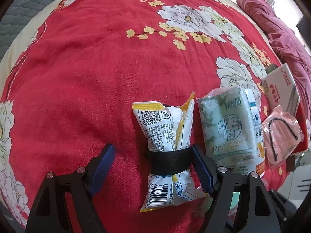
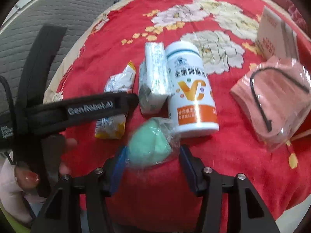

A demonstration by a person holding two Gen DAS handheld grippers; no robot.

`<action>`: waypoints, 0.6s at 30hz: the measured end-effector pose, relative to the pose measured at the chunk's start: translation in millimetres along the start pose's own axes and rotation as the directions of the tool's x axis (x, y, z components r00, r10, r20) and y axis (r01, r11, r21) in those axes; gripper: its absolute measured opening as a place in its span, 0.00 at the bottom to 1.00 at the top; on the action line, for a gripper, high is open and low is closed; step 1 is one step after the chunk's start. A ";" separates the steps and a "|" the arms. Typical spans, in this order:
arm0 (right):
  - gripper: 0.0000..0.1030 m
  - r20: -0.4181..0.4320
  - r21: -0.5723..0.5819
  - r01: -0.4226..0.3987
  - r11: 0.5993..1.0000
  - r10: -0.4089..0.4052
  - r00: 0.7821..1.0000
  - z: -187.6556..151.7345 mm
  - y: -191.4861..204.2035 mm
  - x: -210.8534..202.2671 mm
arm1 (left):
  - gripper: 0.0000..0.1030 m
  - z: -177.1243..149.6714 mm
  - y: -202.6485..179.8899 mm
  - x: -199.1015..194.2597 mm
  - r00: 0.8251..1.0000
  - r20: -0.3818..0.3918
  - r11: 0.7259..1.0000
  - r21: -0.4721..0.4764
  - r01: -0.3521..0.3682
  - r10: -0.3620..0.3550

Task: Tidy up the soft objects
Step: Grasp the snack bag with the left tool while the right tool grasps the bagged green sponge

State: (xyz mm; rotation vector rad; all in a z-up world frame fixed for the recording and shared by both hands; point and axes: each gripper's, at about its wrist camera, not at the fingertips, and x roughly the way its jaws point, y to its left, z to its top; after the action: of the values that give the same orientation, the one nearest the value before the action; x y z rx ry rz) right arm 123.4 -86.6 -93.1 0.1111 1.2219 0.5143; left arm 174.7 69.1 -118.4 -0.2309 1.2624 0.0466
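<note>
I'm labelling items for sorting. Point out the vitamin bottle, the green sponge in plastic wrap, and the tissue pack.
vitamin bottle (image 2: pixel 191 89): right wrist view, on the orange VC label.
green sponge (image 2: pixel 149 148): right wrist view, on its green body, between the gripper fingers.
tissue pack (image 1: pixel 225 128): left wrist view, on its printed front.

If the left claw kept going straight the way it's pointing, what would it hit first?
Probably the white and yellow snack packet, which lies between the left claw's open fingers, nearer the right one; below it is the red floral bedspread. Depth is unclear.
</note>
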 end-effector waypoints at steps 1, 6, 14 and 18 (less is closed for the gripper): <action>0.50 0.002 -0.003 -0.006 1.000 0.006 1.000 -1.0 1.2 -2.1 | 0.77 -0.8 -0.8 0.4 1.000 0.002 1.000 0.004 -0.003 0.003; 0.47 0.014 0.009 -0.028 1.000 0.028 1.000 -4.4 -0.1 -15.7 | 0.51 -2.0 -3.1 -3.5 1.000 0.010 1.000 0.011 0.004 -0.004; 0.47 0.067 0.017 -0.055 0.998 0.053 0.996 -0.2 -7.8 -56.3 | 0.40 -4.6 -2.7 -31.4 0.999 0.045 1.000 -0.003 0.025 -0.025; 0.47 0.108 0.023 -0.067 0.997 0.064 0.992 7.2 -15.3 -78.5 | 0.40 -7.5 -12.7 -59.8 0.996 0.083 0.999 0.015 0.038 -0.039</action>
State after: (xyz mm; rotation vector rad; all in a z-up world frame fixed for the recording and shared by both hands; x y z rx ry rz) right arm 115.8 -132.8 -27.8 0.1996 1.1233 0.5425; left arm 151.4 60.7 -62.1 -0.2395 1.1747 0.0146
